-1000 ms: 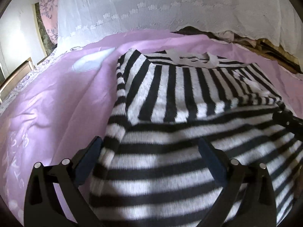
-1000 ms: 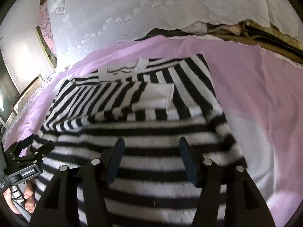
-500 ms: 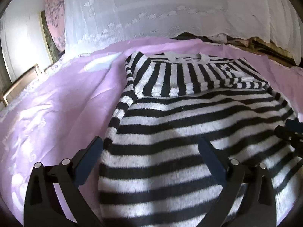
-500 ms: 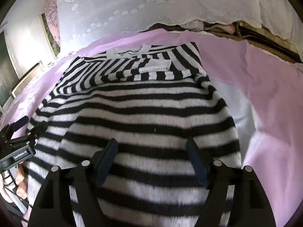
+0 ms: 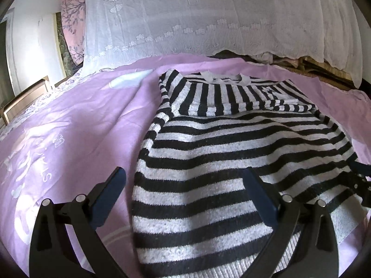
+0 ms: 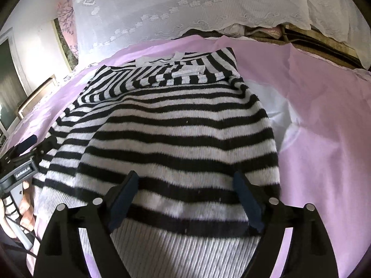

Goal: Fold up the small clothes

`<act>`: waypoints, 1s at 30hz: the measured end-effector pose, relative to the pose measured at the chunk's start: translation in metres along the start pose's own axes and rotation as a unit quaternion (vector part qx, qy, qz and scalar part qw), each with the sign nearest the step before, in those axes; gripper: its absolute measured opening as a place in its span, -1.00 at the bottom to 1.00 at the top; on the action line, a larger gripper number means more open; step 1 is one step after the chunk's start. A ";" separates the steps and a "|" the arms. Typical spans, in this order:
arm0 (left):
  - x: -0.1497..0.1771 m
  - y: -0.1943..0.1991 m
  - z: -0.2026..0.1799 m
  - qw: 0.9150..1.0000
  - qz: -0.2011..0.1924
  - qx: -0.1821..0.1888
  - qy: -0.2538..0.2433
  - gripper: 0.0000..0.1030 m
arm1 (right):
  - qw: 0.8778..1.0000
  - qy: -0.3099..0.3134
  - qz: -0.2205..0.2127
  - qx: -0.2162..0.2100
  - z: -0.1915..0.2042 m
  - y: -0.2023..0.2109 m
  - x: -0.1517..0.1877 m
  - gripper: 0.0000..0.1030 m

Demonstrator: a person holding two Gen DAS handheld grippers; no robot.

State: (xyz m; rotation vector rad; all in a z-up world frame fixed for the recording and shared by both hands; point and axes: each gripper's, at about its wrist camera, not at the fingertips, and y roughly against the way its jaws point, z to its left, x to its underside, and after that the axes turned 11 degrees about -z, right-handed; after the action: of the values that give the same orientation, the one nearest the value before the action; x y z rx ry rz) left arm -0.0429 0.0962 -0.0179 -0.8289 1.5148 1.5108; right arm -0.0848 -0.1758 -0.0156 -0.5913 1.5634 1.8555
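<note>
Left wrist view: my left gripper point(image 5: 184, 180) hangs over the near left part of the sweater point(image 5: 231, 162), its jaws set wide, nothing pinched between them. The left finger point(image 5: 111, 192) stands over the sheet point(image 5: 81, 125); the right finger point(image 5: 257, 194) stands over the striped knit. I cannot tell whether either pad touches the cloth below it.

The sweater, black and white striped, lies flat on the purple sheet and runs from the bottom of the view toward 12 o'clock. Its far end is folded: a sleeve panel with stripes running lengthwise lies across the chest, and the white collar point(image 5: 222, 77) sits at the far edge. The ribbed hem point(image 5: 289, 254) lies nearest me, at 5 o'clock. A white lace curtain point(image 5: 208, 18) hangs behind the sheet at 12 o'clock.

Right wrist view: my right gripper point(image 6: 185, 185) hangs over the near middle of the sweater point(image 6: 180, 120), above the band where the stripes meet the ribbed hem point(image 6: 185, 254). Its jaws are opening, already broad, and only flat knit shows between them; no fold is raised or gripped. At 9 o'clock the left gripper point(image 6: 30, 146) shows at the sweater's left edge, with my left hand point(image 6: 23, 210) on its handle. The sheet point(image 6: 324, 139) spreads toward 3 o'clock.
</note>
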 end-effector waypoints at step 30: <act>0.048 0.050 0.066 0.983 0.063 0.140 0.101 0.91 | 0.990 -0.104 -0.083 -0.035 -0.046 0.081 0.029 0.75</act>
State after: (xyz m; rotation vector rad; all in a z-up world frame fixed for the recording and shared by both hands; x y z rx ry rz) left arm -0.1025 0.1693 -0.0340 -0.7486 1.9092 1.2908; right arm -0.1655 -0.2237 0.0118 -0.5246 1.2797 1.7889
